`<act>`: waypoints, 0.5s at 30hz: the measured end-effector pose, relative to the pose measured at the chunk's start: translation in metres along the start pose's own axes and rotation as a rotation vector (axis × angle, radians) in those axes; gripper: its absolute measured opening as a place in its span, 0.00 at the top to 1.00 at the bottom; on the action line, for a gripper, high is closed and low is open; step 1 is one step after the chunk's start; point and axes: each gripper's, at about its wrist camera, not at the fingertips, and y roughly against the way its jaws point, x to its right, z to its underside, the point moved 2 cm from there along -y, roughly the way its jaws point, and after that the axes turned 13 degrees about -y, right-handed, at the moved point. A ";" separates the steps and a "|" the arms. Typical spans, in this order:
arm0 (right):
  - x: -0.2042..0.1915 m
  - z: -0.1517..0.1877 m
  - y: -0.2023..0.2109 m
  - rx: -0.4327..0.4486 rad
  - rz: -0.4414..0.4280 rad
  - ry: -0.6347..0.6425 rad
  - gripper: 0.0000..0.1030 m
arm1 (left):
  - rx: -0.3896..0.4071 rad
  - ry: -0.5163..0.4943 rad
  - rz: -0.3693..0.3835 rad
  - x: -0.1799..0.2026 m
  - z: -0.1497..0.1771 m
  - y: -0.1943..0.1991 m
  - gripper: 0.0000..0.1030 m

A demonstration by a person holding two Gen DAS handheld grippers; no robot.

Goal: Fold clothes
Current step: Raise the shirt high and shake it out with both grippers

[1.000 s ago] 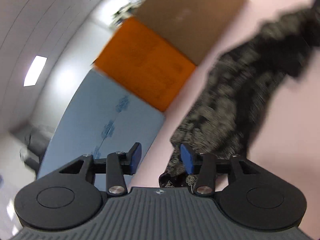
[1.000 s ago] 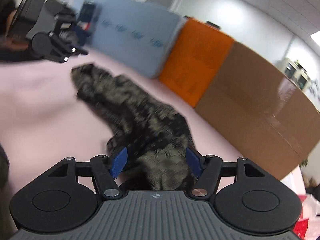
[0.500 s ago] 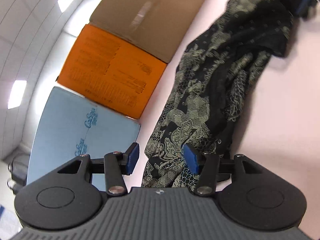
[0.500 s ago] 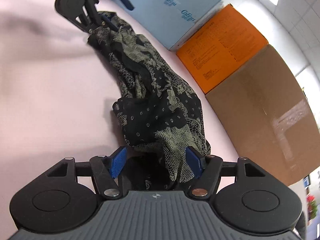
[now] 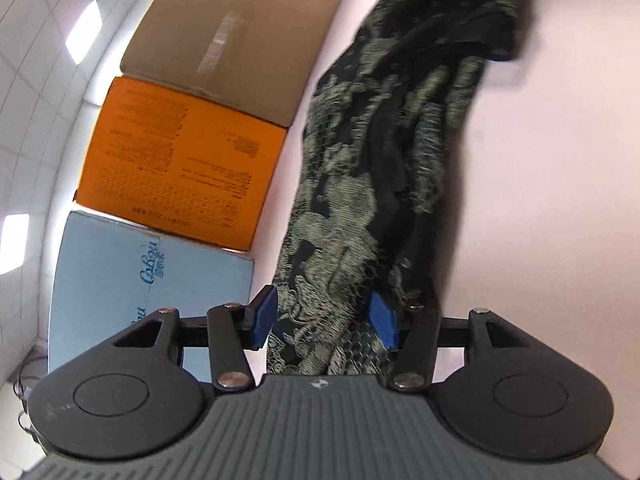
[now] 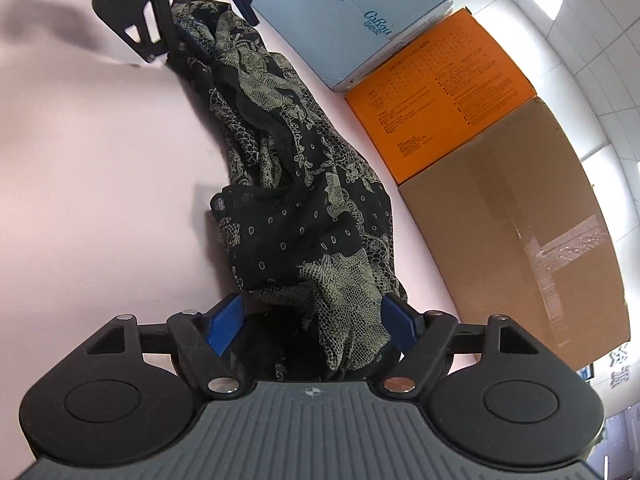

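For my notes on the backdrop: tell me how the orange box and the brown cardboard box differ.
Colour: the orange box is bright orange; the brown cardboard box is plain tan.
Surface: the orange box is covered in dark print; the brown cardboard box bears no print, only clear tape.
Size: the brown cardboard box looks larger than the orange box.
Both stand side by side along the edge of the pink surface, beside the patterned garment.

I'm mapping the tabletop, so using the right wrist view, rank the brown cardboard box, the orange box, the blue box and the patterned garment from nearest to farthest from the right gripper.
1. patterned garment: one end lies between the opening jaws of the right gripper.
2. brown cardboard box: just to the right.
3. orange box: farther along the same row.
4. blue box: farthest, top of view.
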 end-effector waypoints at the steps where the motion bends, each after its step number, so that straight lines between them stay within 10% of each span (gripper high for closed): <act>1: 0.000 -0.001 -0.002 0.002 0.000 -0.006 0.29 | -0.004 0.012 -0.003 -0.002 -0.002 -0.003 0.52; 6: 0.002 -0.005 -0.012 0.008 -0.019 -0.080 0.35 | -0.004 0.047 -0.020 -0.004 -0.013 -0.011 0.66; 7: 0.003 -0.006 -0.014 0.008 -0.033 -0.102 0.55 | -0.004 0.057 -0.034 -0.004 -0.014 -0.010 0.74; 8: 0.005 -0.008 -0.016 -0.003 -0.058 -0.140 0.98 | -0.006 0.069 -0.052 -0.004 -0.015 -0.010 0.93; 15: 0.033 -0.027 0.013 0.118 -0.034 -0.373 0.98 | -0.040 0.212 -0.364 -0.029 -0.007 0.023 0.99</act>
